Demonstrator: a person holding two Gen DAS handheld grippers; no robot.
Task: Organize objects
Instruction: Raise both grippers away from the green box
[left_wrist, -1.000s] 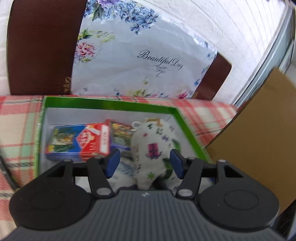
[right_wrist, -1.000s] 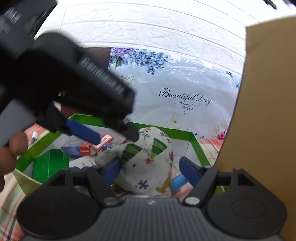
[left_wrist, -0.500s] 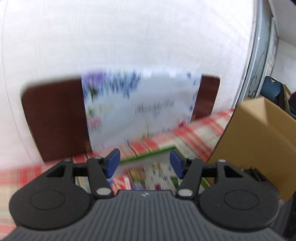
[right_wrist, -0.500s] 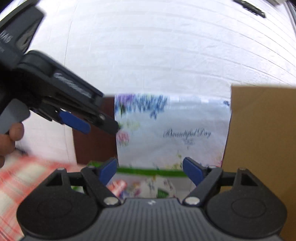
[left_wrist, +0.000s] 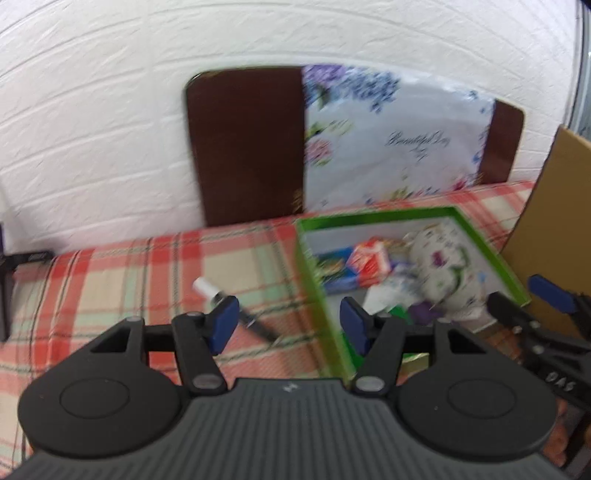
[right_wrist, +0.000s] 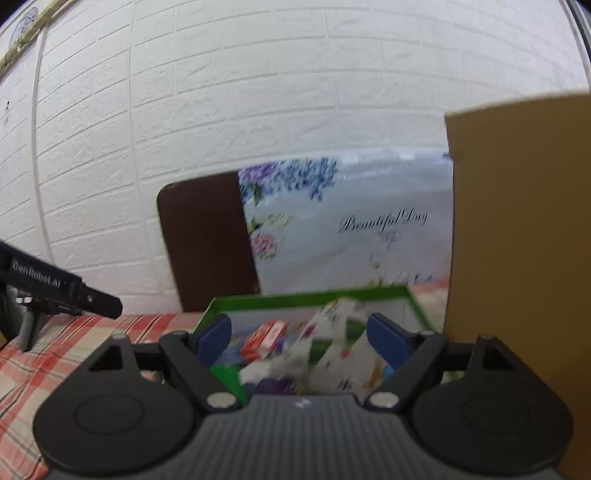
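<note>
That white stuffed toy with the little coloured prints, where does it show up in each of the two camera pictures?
Left wrist view: the stuffed toy lies at right of centre, inside the green box, near its right wall.
Right wrist view: the stuffed toy is low at centre, seen between the open fingers of the right gripper, in the same box.
Shared landmark: the floral "Beautiful Day" bag behind the box.

Left gripper (left_wrist: 289, 325) is pulled back and swung left of the green box (left_wrist: 406, 216); its jaws, previously straddling the patterned pouch (left_wrist: 441, 271), are now empty. A marker (left_wrist: 236, 308) on the plaid cloth (left_wrist: 110, 280) is brought into view. Right gripper (right_wrist: 300, 338) is raised off the pouch, jaws slightly wider, nothing between them.
</note>
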